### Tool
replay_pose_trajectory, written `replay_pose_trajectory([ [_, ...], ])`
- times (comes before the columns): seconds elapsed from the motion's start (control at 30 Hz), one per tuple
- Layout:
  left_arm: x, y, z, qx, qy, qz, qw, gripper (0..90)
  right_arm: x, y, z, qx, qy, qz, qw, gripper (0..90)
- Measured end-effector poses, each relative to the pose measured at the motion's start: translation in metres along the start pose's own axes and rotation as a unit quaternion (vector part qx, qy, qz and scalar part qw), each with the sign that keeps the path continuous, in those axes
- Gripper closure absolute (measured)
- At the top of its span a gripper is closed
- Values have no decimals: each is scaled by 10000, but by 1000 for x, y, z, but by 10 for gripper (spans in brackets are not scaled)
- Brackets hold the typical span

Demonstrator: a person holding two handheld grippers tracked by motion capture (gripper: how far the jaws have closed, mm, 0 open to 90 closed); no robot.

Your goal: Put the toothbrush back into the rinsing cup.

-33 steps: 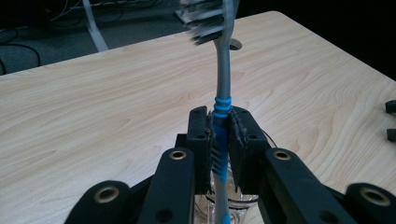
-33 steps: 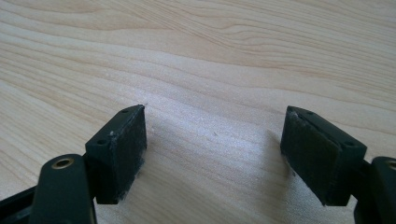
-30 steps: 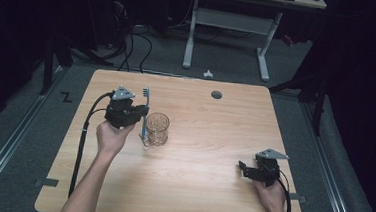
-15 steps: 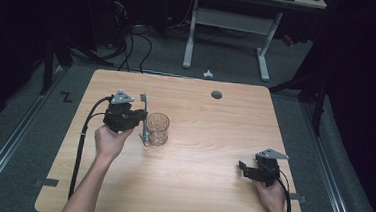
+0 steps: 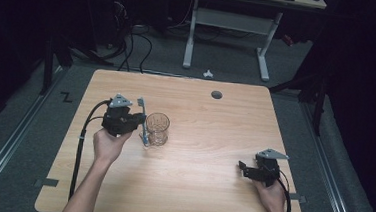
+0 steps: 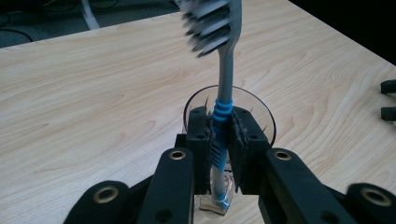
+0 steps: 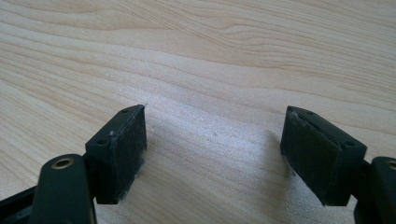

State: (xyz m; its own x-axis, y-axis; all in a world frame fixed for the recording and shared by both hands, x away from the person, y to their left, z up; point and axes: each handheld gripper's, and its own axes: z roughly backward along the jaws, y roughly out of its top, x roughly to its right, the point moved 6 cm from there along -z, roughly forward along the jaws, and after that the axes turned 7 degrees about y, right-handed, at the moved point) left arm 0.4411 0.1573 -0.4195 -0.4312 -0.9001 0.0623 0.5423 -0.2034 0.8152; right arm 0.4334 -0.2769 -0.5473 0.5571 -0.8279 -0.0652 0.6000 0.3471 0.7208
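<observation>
- You had two grippers on one wooden table (image 5: 209, 132), with one toothbrush (image 5: 143, 121) and one clear glass (image 5: 157, 129) between them; the high view also showed one dark round hole (image 5: 217, 94) in the tabletop, upper centre of the frame.
- The toothbrush was grey, with a ribbed blue grip band partway down its handle and a blurred head of pale bristles at the top of the left gripper view.
- The glass was a see-through tumbler standing upright, left of centre in the high view.
- Your left gripper (image 6: 220, 149) was closed tight on the toothbrush handle, both pads pressing on the blue band, the brush upright with the bristle head up.
- In the left gripper view the lower end of the handle reached below the jaws, at the bottom centre of the frame, with the rim of the glass directly behind the pads.
- In the high view the toothbrush stood just left of the glass; you could not tell from there whether they touched.
- Your right gripper (image 7: 212, 154) had its jaws spread wide with nothing between them, just bare wood; in the high view it sat at the lower right, well apart from the glass.
</observation>
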Motion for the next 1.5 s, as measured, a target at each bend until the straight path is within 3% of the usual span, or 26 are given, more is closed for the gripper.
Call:
replay_pose_trajectory([
  [0.37,1,-9,2,-41,3,-1,10000,789,0,0,0,-3,4,-1,10000,227],
  [0.7,5,-15,3,-55,96,-159,9998,788,0,0,0,1,-1,0,10000,227],
  [1.07,4,-21,3,74,185,-121,9997,792,0,0,0,-7,7,15,10000,227],
  [1.5,9,-23,1,120,291,-326,9990,796,0,0,0,-7,10,15,10000,227],
])
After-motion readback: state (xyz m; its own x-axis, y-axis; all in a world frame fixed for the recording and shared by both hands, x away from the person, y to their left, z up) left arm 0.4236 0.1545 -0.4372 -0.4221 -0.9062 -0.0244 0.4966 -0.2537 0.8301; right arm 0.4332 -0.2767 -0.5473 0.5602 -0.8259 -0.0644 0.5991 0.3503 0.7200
